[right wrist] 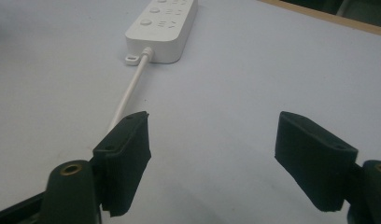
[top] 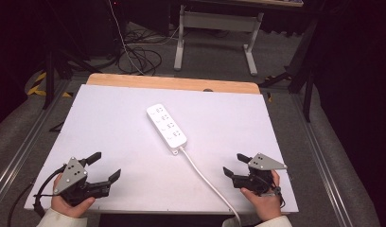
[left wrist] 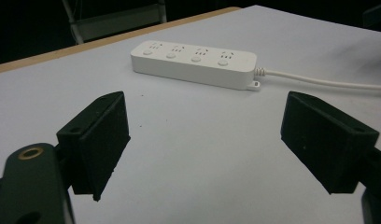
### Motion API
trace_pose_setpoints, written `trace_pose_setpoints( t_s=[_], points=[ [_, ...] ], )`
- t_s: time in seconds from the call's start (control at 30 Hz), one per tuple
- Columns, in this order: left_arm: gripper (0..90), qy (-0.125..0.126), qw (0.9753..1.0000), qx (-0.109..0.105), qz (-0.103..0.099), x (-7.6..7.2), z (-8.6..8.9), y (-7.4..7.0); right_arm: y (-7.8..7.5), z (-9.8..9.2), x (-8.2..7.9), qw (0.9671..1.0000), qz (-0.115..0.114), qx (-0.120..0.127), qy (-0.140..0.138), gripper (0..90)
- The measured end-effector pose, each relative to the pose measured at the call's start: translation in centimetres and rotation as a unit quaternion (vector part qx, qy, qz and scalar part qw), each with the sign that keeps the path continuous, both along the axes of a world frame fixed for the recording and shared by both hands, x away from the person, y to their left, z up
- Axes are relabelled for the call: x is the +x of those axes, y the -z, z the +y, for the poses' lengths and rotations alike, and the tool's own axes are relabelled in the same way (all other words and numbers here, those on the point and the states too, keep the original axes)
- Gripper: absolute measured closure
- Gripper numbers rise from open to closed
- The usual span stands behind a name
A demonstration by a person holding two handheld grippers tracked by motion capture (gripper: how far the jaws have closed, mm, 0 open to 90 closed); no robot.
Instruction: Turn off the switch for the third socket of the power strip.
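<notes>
**Q:** Layout, largest item first?

**Me:** White table (top: 110, 123), matte and flat, with a bare wood strip along its far edge. Beyond it, grey floor with loose cables, left alone. Near the table's middle lies the power strip (top: 166, 125): a long white plastic bar with rounded corners, four socket groups each with a round button, lying flat and angled so that its cord end points toward my side. I judge that angle suits a grab from either hand.

**Q:** And the cord?

**Me:** The cord (top: 207, 182) is white, round and smooth. It leaves the near end of the strip beside a small mounting tab and runs off the near table edge, passing just left of my right gripper (top: 232, 166). In the right gripper view it disappears behind the left-hand jaw.

**Q:** Tool state?

**Me:** Both empty. The left gripper (top: 105, 165) sits at the near left corner, jaws spread wide, nothing between them, well apart from the strip. The right gripper is at the near right, jaws likewise wide apart and holding nothing. Both point toward the strip, which I read as a ready stance before reaching.

**Q:** Jaw material?

**Me:** Black blocky pads (left wrist: 102, 140), dull finish, flat inner faces, with a brass-coloured insert at the base.
</notes>
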State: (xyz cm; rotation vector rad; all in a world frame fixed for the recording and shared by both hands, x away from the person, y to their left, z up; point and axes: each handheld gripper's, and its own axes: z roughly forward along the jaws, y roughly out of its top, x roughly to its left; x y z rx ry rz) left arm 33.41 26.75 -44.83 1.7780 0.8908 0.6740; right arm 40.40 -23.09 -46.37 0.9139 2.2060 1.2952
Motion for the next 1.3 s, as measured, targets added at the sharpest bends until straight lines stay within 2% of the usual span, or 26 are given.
trace_pose_setpoints(
  t_s=[0.1,0.27,0.3,0.33,0.4,0.5,0.87,1.03,1.07,1.17,1.3],
  points=[
    [16.0,0.000,1.0000,-0.004,0.000,0.0,0.0,0.0,0.0,0.0,0.0,1.0000,0.000,-0.001,-0.001,27.0],
    [17.1,-0.001,1.0000,0.001,0.002,0.0,0.0,0.0,0.0,0.0,0.0,1.0000,0.000,0.000,-0.001,26.9],
    [17.3,-0.003,1.0000,0.007,0.002,0.0,-0.1,0.0,0.0,0.0,0.0,1.0000,0.000,0.000,-0.002,27.0],
    [17.3,-0.005,0.9997,0.023,0.002,-0.1,-0.2,0.0,0.0,0.0,0.0,1.0000,0.001,0.000,-0.002,27.0],
    [17.5,-0.007,0.9996,0.028,-0.002,-0.1,-0.2,-0.1,0.0,0.1,0.0,1.0000,0.000,0.000,-0.003,27.0],
    [18.2,-0.007,0.9996,0.028,-0.002,-0.1,-0.1,-0.1,0.0,0.1,0.0,1.0000,0.000,-0.001,-0.003,27.0],
    [19.4,-0.007,0.9997,0.012,0.019,0.0,-0.3,-0.4,0.0,0.1,0.0,1.0000,0.000,0.000,-0.005,27.0],
    [20.4,-0.009,0.9994,0.030,0.016,0.2,-0.7,-0.9,0.1,0.1,0.1,1.0000,0.001,-0.002,-0.005,26.9],
    [20.5,-0.004,0.9990,0.042,0.015,0.5,-1.0,-1.2,0.1,0.2,0.1,1.0000,0.002,-0.002,-0.005,27.0],
    [22.3,-0.001,0.9988,0.047,0.016,0.7,-1.3,-1.6,0.2,0.3,0.1,1.0000,0.002,-0.005,-0.006,26.9],
    [24.2,0.008,0.9986,0.045,0.027,1.3,-1.7,-2.3,0.2,0.3,0.2,0.9999,0.002,-0.007,-0.007,27.0]
  ],
)
